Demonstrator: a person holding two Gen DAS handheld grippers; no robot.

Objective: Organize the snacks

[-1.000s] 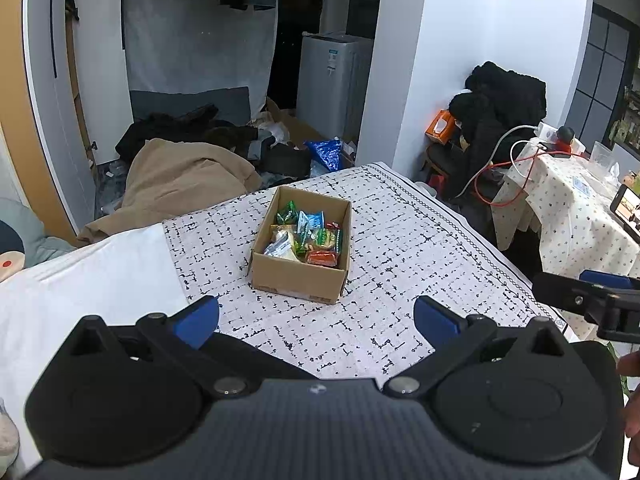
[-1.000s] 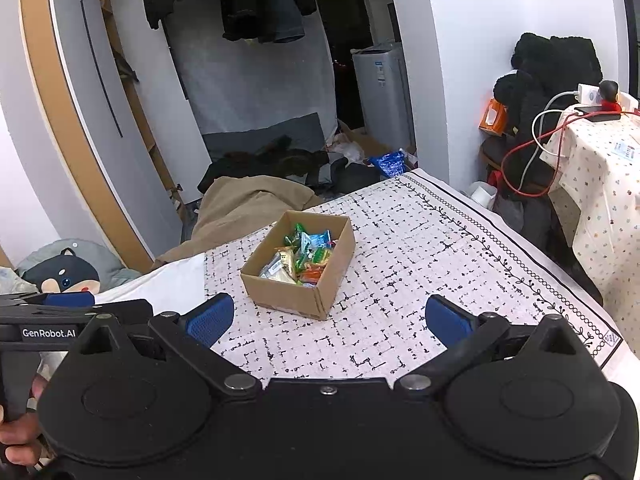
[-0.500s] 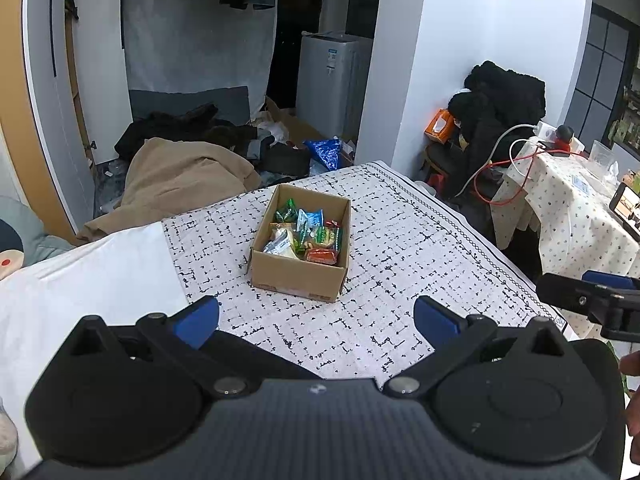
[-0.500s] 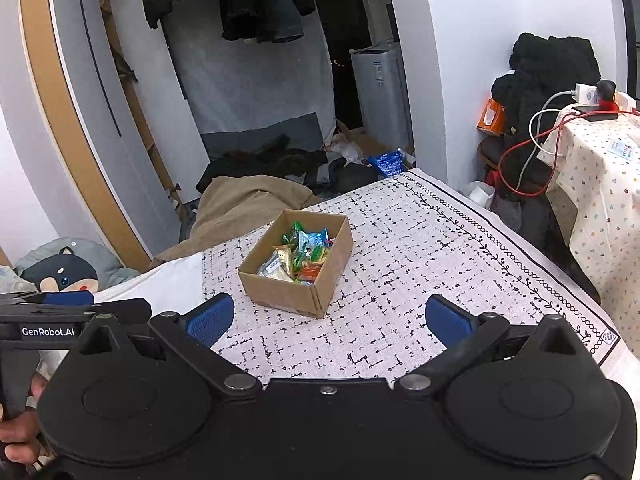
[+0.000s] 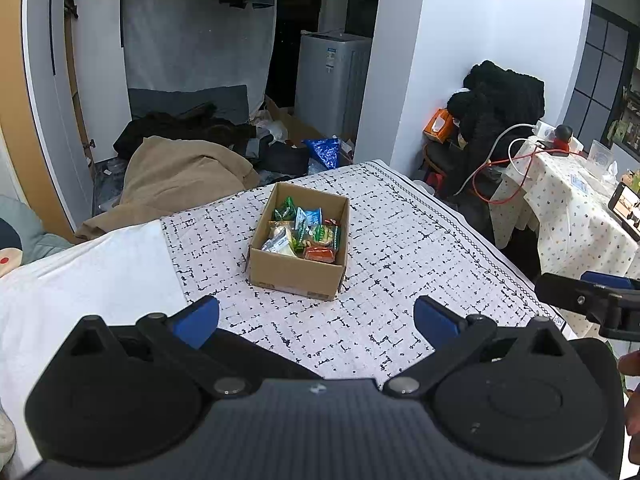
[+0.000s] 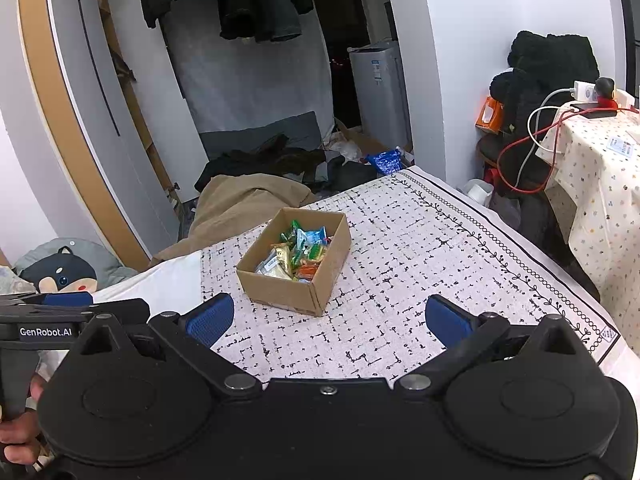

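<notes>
One cardboard box (image 5: 298,240) sits near the middle of the patterned tablecloth (image 5: 400,248), and every snack packet (image 5: 308,232) in sight lies inside it; no packet lies loose on the cloth. I make out roughly eight packets in green, blue, pale yellow and red-orange wrappers, though they overlap too much for a sure count.

Over the last second almost nothing has changed: the box keeps its place, the packets are undisturbed, and both views have drifted only very slightly. By my judgement the gathering of snacks is done or nearly so, and the grippers are held back, not working.

The left gripper (image 5: 316,316) hovers short of the box with its two blue-padded fingers wide apart and nothing between them. The right gripper (image 6: 328,318) is likewise spread and empty, well apart from the box. Each shows at the edge of the other's view, two tools in all.

Beyond the one table lie a tan blanket (image 5: 180,172) on the floor, a white appliance (image 5: 332,76) and a second, dotted-cloth table (image 5: 576,208).
</notes>
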